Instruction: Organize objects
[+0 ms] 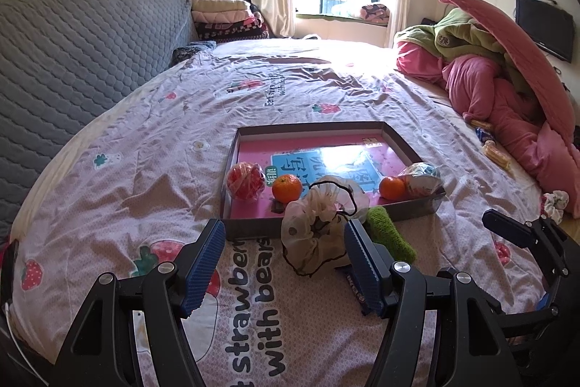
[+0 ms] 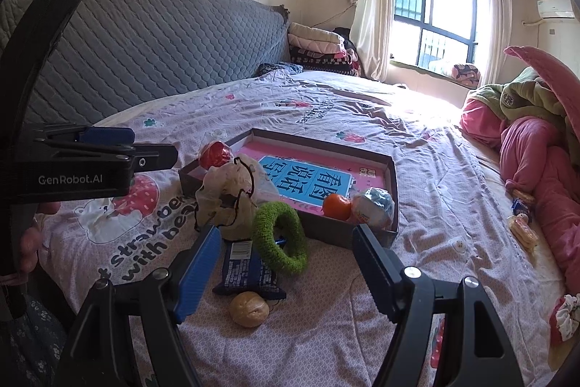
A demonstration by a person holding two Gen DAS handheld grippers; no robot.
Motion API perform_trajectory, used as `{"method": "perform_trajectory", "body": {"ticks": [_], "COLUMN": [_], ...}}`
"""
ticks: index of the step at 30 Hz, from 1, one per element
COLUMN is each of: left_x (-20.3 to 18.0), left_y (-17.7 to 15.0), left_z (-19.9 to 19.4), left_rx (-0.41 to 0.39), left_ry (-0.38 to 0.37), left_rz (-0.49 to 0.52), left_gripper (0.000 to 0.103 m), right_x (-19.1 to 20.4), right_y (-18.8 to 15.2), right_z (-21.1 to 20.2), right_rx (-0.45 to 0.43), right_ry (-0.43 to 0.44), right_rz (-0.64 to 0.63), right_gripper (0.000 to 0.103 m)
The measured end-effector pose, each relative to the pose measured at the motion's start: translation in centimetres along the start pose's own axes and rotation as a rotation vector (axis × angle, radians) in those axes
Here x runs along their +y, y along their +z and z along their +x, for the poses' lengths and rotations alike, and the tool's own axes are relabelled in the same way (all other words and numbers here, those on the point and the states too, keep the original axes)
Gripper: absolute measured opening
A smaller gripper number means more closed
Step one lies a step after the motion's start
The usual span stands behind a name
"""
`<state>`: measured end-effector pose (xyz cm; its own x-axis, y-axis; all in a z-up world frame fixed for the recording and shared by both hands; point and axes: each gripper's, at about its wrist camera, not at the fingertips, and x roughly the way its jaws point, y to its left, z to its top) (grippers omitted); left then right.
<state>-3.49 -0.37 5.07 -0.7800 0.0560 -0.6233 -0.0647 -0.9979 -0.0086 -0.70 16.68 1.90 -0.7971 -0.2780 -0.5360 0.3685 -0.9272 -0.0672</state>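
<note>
Across the strawberry-print bedspread (image 2: 362,314) I see the shallow cardboard tray (image 2: 393,177) lying flat, already holding two oranges (image 1: 287,188), a red wrapped ball (image 1: 245,180) and a pale wrapped ball (image 2: 373,207). Just short of the tray's near wall sits the loose cluster I take to be next: a cream scrunchie (image 2: 224,202) leaning on the tray edge, a green knitted ring (image 2: 279,236) tilted beside it, a dark blue snack packet (image 2: 246,273) lying flat under the ring, and a walnut (image 2: 249,309) nearest me. My right gripper (image 2: 286,271) has its jaws standing wide with nothing gripped; the packet and the ring lie between the fingers, slightly ahead, the packet's long axis running roughly along my pointing line. My left gripper (image 1: 282,263) is also wide and empty, the scrunchie straight ahead, close against its right finger. I judge the right hand better placed for the ring or packet, the left for the scrunchie.
</note>
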Motion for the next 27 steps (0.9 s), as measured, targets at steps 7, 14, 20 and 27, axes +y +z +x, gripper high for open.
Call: {"method": "perform_trajectory", "body": {"ticks": [7, 14, 20, 27], "left_x": [0.3, 0.1, -0.5, -0.6], "left_y": [-0.5, -1.9, -2.9, -3.6], "left_z": [-0.4, -0.4, -0.2, -0.3], "left_rx": [0.002, 0.030, 0.057, 0.070], "left_ry": [-0.008, -0.026, -0.045, -0.055], "left_rz": [-0.005, 0.003, 0.024, 0.027], "left_gripper": [0.070, 0.070, 0.070, 0.070], "right_x": [0.4, 0.3, 0.2, 0.2], "right_y": [-0.8, -1.5, -2.0, -2.8], "right_z": [0.0, 0.0, -0.1, -0.1], "right_rx": [0.022, 0.049, 0.068, 0.099], "right_ry": [-0.002, -0.001, -0.012, -0.019], "right_rz": [-0.005, 0.017, 0.024, 0.030], "right_gripper": [0.074, 0.074, 0.074, 0.074]}}
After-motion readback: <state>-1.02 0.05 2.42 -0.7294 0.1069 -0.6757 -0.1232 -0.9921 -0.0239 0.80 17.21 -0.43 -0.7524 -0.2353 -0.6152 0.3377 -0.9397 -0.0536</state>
